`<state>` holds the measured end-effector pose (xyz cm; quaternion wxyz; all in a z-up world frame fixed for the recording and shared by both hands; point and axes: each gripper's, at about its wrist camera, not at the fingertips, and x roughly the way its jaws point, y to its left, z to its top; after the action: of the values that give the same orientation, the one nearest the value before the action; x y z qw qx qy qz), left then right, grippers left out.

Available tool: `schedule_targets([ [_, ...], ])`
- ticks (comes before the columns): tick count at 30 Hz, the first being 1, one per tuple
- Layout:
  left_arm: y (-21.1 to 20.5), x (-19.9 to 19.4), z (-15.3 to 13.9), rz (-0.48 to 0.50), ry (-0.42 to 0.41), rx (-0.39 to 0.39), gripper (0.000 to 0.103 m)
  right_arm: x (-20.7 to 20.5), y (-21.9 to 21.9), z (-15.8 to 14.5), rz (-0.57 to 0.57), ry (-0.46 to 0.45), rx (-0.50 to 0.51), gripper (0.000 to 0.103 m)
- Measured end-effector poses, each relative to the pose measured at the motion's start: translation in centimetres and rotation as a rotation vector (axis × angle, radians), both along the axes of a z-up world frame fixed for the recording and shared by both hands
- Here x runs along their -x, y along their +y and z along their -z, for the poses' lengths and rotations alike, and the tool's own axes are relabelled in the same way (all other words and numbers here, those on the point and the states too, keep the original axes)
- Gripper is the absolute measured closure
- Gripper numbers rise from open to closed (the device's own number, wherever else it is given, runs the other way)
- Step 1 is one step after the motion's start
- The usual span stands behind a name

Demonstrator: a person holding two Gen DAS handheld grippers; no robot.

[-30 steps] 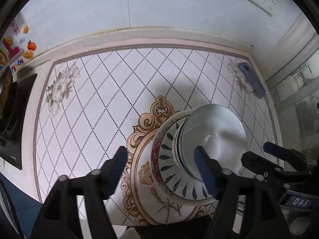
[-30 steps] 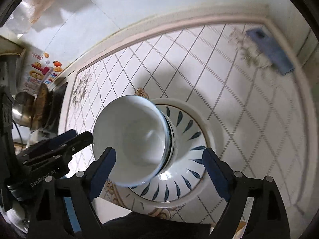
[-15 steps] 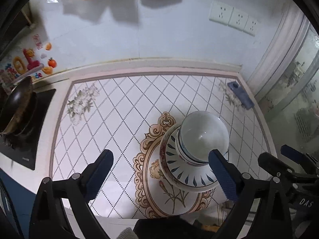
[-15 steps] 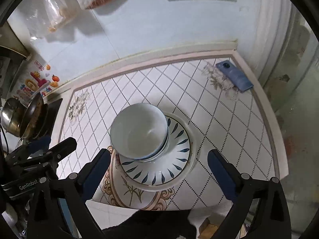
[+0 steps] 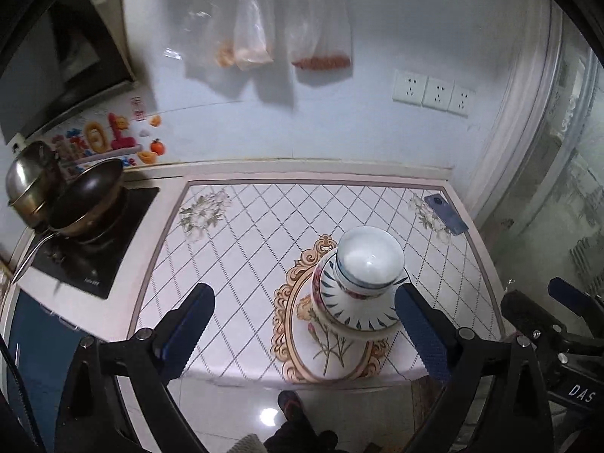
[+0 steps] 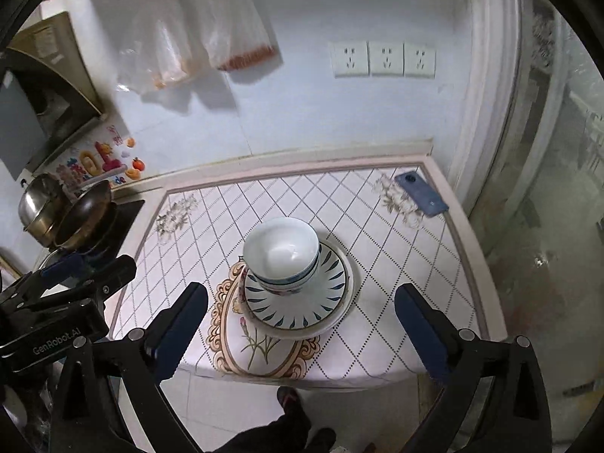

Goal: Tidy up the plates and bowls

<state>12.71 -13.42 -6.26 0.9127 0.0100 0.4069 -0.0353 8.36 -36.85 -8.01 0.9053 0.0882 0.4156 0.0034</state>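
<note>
Evidently the stacking looks done: nested bowls point(image 6: 281, 253) are seated on stacked plates point(image 6: 298, 302) at the counter point(image 6: 396, 264) centre. Left gripper point(image 5: 302, 334) and right gripper point(image 6: 302, 330) are held spread, empty, at 6 o'clock. Nothing else is seen loose except a phone point(image 6: 421, 193) at 2 o'clock.

Obstacle ahead of right gripper point(image 6: 301, 315): stacked bowls point(image 6: 281, 251) on nested plates point(image 6: 302, 309), standing between its widely parted fingers, well beyond the tips. Free: countertop point(image 6: 211, 222) ahead-left of the stack; strip ahead-right, up to the phone point(image 6: 421, 193) at the far right corner. Far left: wok point(image 6: 85, 213) and pot point(image 6: 36, 202) on the cooktop point(image 6: 126, 211).
</note>
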Motion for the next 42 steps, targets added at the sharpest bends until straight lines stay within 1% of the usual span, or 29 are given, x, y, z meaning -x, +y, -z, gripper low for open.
schedule_targets([
  [3,0.5,2.3,-1.4,-0.006,-0.027,-0.014,0.005,2.5,-0.1,-1.7,-0.001,-0.024,-0.003,0.002],
  [5,0.9,3.6,-2.2,-0.015,-0.05,-0.02,0.002,4.1,0.2,-2.9,0.006,-0.045,0.006,0.002],
  [7,1.3,4.9,-3.0,-0.02,-0.073,-0.023,0.001,5.7,0.4,-4.0,0.013,-0.068,0.018,0.002],
  [11,2.2,6.6,-4.0,-0.016,-0.102,-0.02,0.001,8.4,1.1,-5.8,0.027,-0.11,0.041,0.001],
  [16,3.3,8.3,-4.7,-0.015,-0.123,-0.011,0.001,10.8,2.4,-7.5,0.038,-0.137,0.067,0.001],
  [22,4.2,9.9,-5.1,-0.022,-0.138,-0.013,0.001,12.4,3.5,-8.4,0.047,-0.156,0.078,0.001],
  [25,4.5,10.5,-5.2,-0.025,-0.149,-0.026,0.001,12.7,3.8,-8.5,0.047,-0.161,0.085,0.001],
  [32,5.2,11.6,-5.7,-0.038,-0.173,-0.026,0.001,13.5,4.4,-8.6,0.04,-0.168,0.09,0.001],
  [42,5.5,12.6,-5.8,-0.035,-0.183,-0.031,0.001,14.2,4.4,-8.8,0.048,-0.175,0.09,0.001],
])
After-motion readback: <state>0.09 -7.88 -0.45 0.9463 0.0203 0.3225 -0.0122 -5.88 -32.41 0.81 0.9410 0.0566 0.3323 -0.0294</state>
